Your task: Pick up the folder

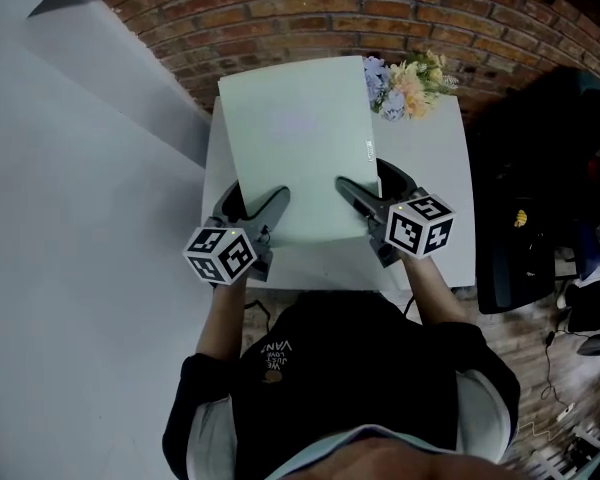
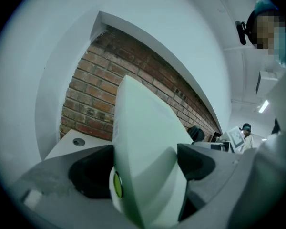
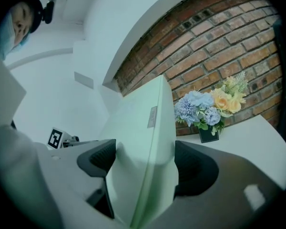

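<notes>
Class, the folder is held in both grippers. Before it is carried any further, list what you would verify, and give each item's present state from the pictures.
1. Left gripper shut on the folder: ok.
2. Right gripper shut on the folder: ok.
3. Grip balanced: ok, with one gripper at each side of the near edge.
4. Folder apart from the flowers: ok, a gap shows in the right gripper view.
5. Far edge lifted off the table: cannot tell.
</notes>
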Action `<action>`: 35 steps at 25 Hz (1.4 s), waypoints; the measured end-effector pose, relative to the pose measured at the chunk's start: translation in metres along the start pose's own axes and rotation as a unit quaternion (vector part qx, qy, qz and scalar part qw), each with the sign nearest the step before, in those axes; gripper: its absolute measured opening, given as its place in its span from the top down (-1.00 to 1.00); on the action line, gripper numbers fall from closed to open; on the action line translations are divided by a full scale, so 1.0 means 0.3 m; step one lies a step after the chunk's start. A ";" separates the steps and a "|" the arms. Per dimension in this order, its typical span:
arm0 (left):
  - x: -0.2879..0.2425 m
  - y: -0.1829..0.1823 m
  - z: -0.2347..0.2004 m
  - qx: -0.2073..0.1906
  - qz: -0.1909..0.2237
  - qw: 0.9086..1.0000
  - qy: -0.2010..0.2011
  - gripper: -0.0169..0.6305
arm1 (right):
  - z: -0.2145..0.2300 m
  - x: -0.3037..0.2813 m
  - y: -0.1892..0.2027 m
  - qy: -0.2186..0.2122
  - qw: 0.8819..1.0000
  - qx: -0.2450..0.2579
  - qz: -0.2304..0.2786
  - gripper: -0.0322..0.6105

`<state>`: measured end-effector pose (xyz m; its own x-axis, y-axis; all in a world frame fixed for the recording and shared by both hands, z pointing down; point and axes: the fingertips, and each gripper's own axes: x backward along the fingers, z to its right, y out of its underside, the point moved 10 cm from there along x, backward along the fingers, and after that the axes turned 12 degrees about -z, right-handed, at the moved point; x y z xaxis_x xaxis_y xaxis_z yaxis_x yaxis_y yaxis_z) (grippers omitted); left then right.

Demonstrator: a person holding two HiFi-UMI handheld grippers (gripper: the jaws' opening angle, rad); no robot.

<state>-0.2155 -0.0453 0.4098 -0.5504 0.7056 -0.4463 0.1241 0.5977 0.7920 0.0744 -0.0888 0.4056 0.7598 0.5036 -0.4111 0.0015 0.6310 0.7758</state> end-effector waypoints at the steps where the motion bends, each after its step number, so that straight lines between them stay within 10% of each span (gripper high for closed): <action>1: -0.004 -0.003 0.010 -0.004 0.001 1.000 0.003 -0.36 | 0.002 0.013 0.001 0.002 1.000 0.000 0.003 -0.27; 35: -0.195 -0.011 0.259 -0.067 0.012 0.995 0.071 -0.36 | 0.110 0.323 0.049 0.084 0.994 -0.025 0.070 -0.26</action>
<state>-0.1196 -0.0590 0.4011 -0.6610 0.6520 -0.3715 0.0322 0.5193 0.8540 0.1696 -0.0503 0.3929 0.6310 0.6776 -0.3778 -0.1330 0.5742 0.8078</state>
